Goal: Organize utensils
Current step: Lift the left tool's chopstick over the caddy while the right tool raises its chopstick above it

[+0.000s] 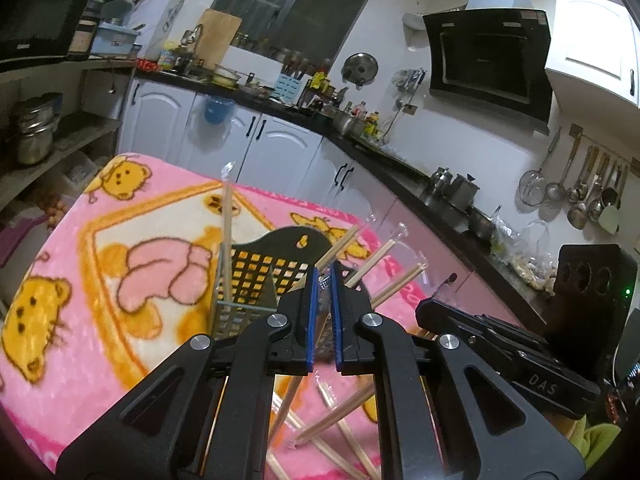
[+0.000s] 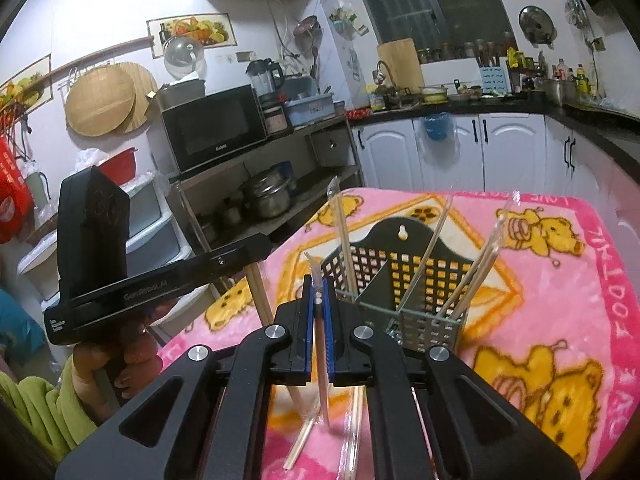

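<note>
A black perforated utensil holder (image 1: 256, 276) (image 2: 404, 276) stands on a pink bear-print blanket (image 1: 120, 280) (image 2: 560, 320). Several wrapped wooden chopstick pairs (image 2: 476, 272) stand in it; one stands upright in its left compartment (image 1: 227, 240). My left gripper (image 1: 324, 280) is nearly shut on a wrapped chopstick pair (image 1: 340, 244) just in front of the holder. My right gripper (image 2: 319, 284) is shut on a wrapped chopstick pair (image 2: 320, 344), held upright left of the holder. More wrapped chopsticks (image 1: 332, 424) (image 2: 352, 436) lie on the blanket under the grippers.
The other gripper's body shows at the right of the left wrist view (image 1: 520, 344) and at the left of the right wrist view (image 2: 132, 280). Kitchen counters and white cabinets (image 2: 460, 148) lie beyond the blanket, with a microwave shelf (image 2: 212, 124) at left.
</note>
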`<state>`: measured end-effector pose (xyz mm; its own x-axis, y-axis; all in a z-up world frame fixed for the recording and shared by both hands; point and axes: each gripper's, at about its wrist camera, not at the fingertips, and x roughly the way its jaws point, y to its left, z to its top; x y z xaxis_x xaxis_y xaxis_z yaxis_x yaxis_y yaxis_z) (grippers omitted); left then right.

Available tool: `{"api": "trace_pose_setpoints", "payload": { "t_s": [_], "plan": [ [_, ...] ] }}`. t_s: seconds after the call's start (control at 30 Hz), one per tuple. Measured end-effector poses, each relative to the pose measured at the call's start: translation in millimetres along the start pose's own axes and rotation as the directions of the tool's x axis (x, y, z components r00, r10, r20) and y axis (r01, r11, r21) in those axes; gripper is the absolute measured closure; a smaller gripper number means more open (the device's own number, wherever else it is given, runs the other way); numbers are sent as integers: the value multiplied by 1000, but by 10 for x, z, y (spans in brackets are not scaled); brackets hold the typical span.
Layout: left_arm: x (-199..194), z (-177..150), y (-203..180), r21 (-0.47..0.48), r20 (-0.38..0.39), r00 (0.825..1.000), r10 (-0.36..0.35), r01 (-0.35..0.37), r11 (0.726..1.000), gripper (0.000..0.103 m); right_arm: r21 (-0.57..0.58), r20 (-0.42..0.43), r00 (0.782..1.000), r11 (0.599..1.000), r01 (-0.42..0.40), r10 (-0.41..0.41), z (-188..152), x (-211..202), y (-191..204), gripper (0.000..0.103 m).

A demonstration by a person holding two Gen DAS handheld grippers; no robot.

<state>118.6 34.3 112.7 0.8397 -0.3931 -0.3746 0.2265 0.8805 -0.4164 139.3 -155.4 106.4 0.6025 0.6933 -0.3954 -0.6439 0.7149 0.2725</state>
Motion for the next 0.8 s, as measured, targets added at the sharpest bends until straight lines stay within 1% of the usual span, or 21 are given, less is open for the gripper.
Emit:
{"api": "trace_pose_setpoints", "payload": {
  "t_s": [0.27, 0.8],
  "plan": [
    [-17, 106, -104, 23, 19, 999, -27, 27, 999, 100, 2, 41, 999, 1000, 12, -12, 95, -99, -25, 98],
    [-96, 350, -243, 70, 76, 996, -51, 45, 997, 100, -16, 116, 993, 999, 32, -30, 298, -272, 0, 98]
  ]
}}
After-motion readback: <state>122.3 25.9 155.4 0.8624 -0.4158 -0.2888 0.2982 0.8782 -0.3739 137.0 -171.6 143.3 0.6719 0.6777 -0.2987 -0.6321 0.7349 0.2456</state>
